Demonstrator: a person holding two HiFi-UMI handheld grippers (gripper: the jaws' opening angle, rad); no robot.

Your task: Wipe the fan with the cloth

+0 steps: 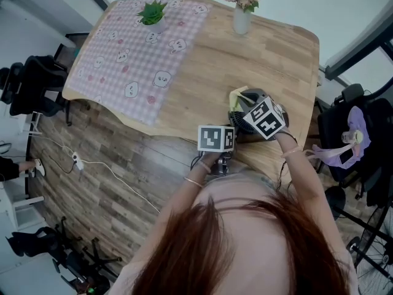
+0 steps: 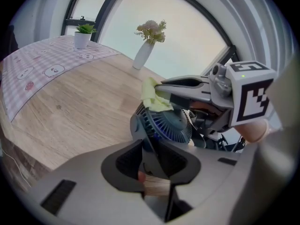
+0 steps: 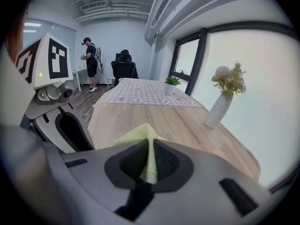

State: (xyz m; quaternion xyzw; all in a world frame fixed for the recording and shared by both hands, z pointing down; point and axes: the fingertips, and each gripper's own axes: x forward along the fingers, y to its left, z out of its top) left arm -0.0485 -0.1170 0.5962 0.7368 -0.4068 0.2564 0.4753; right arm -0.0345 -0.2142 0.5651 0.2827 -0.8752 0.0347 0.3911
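Left gripper (image 2: 157, 161): clenched on the fan (image 2: 166, 125). The fan's dark stem sits between my two pads, which press it from both sides. The blue grille faces away from me, toward the right gripper.

Right gripper (image 3: 149, 161): jaws pinched tight on the cloth (image 3: 140, 135), a pale yellow-green fold standing up between the pads. The left gripper view shows the cloth bunched on the upper left rim of the fan's grille, touching it.

The fan is at the near right part of the wooden table (image 1: 245, 54), close to its near edge. I cannot tell whether its base rests on the wood.

A white vase of flowers (image 1: 241, 17) stands at the far edge. A pink checked mat (image 1: 135, 54) covers the left part of the table, with a small potted plant (image 1: 152, 12) at its far end.
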